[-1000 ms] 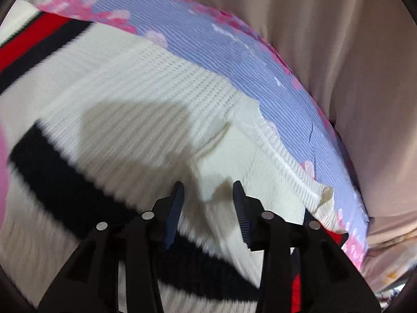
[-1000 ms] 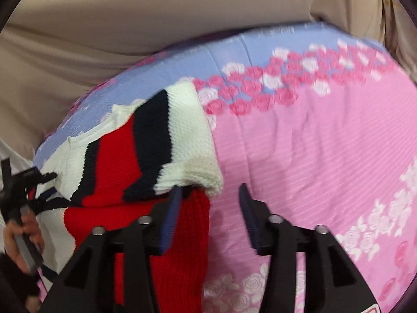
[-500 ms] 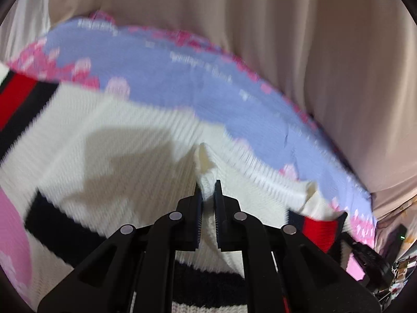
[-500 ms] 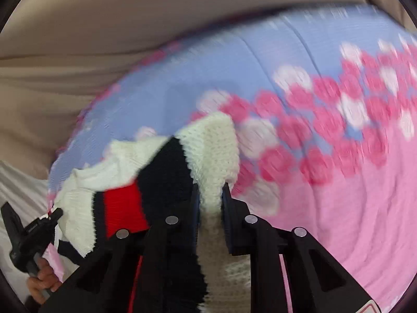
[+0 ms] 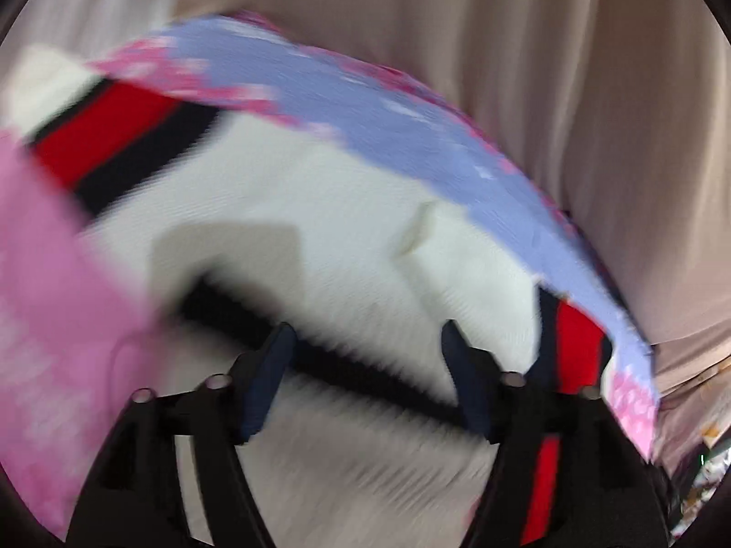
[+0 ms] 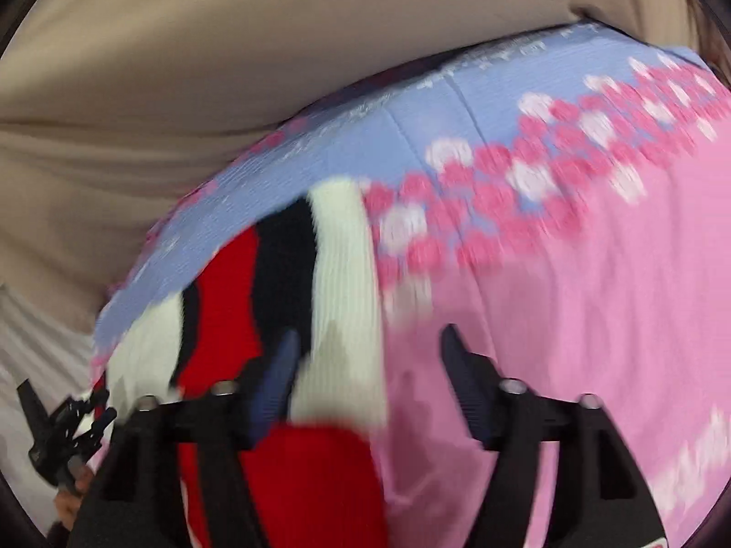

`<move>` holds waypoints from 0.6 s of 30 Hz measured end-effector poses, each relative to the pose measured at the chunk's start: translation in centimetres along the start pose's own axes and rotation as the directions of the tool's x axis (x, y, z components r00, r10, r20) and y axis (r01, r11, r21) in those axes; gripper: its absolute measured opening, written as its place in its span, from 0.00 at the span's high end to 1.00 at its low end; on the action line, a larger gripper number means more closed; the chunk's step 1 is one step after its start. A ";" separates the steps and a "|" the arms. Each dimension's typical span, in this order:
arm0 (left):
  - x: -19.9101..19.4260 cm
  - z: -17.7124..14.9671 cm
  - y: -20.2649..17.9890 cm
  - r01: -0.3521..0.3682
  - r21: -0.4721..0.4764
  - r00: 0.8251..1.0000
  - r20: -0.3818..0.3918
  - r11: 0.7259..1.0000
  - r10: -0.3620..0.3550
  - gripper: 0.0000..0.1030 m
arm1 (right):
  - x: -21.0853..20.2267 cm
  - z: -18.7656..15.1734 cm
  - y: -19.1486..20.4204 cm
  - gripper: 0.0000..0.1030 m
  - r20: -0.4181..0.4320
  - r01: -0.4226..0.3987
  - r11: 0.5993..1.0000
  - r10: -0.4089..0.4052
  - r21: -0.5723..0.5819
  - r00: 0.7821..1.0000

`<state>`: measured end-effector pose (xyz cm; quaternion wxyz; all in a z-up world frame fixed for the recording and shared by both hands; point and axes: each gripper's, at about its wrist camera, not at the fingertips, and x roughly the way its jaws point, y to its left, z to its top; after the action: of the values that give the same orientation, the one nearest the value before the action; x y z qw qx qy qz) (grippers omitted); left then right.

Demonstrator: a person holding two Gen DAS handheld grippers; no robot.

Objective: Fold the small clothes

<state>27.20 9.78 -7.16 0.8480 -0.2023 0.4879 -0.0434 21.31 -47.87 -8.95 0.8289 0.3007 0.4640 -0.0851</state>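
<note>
Sweater [image 5: 347, 237] is lying part-folded on bedspread [image 6: 571, 319]; we're hovering left gripper [image 5: 365, 356] at 6 o'clock, right gripper [image 6: 365, 365] likewise, both spread, gripping nothing.

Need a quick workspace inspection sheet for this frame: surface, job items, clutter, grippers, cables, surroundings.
Surface: bed sheet, pink with a rose band and a blue edge.
Job's things: striped knit sweater, cream with red and navy bands, lying on the sheet; its folded part is in the right wrist view.
Clutter: nothing seen.
Grippers: left gripper open above the sweater; right gripper open, holding nothing, over the sweater's edge. Both views blurred.
Cables: nothing seen.
Surroundings: beige curtain behind the bed.
</note>
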 end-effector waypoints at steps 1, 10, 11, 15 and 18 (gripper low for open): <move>-1.5 -1.4 2.0 -0.050 0.005 0.999 -0.012 0.999 0.050 0.35 | -0.8 -1.8 -0.3 0.34 -0.037 -0.006 1.000 0.006 -0.009 0.999; -6.4 -11.3 12.0 -0.167 -0.153 0.970 -0.202 0.974 0.135 0.34 | -5.8 -21.2 0.9 0.33 -0.330 -0.002 0.994 -0.035 -0.110 0.943; -6.2 -11.4 11.3 -0.165 -0.128 0.969 -0.208 0.978 0.136 0.36 | -5.5 -21.2 1.8 0.38 -0.314 0.018 0.988 -0.065 -0.151 0.947; -5.0 -11.3 9.0 -0.035 -0.105 0.949 -0.315 0.994 0.001 0.90 | -4.1 -20.0 3.9 0.94 -0.340 -0.028 0.973 -0.053 -0.230 0.939; -7.3 -12.5 8.3 -0.014 -0.066 0.943 -0.332 0.998 -0.009 0.91 | -6.0 -19.4 3.3 0.95 -0.321 -0.013 0.950 -0.092 -0.311 0.943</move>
<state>11.77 15.60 -10.00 0.7464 -0.2198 0.6254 -0.0593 5.40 -34.80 -10.17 0.7738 0.1678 0.6104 0.0237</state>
